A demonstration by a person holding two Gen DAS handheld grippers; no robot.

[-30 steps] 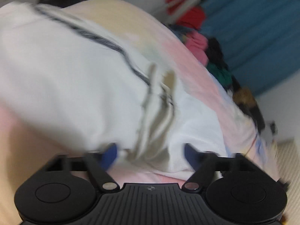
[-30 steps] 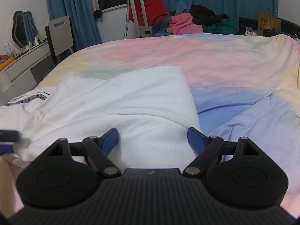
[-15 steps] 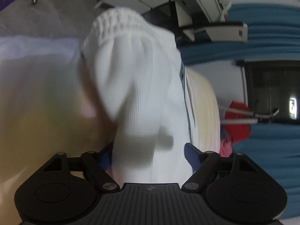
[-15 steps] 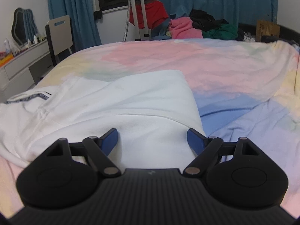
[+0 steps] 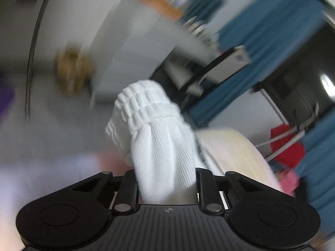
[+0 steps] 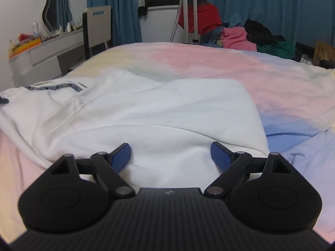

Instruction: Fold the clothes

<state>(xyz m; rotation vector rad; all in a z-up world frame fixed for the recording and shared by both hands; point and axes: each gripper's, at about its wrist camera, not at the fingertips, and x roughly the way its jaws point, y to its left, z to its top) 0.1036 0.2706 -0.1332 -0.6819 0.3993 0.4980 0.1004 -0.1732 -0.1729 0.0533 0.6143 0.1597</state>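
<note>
— Pastel bedspread carried the white garment; what changed?
— Left gripper jaws were closing on its ribbed cuff, earlier ungripped; right gripper gaped over the near hem; folding could begin.

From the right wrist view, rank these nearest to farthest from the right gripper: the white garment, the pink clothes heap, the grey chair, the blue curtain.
1. White garment, directly under the open right gripper.
2. Grey chair, beyond the bed's left side.
3. Pink clothes heap, past the bed's far edge, right of centre.
4. Blue curtain, on the back wall.
</note>
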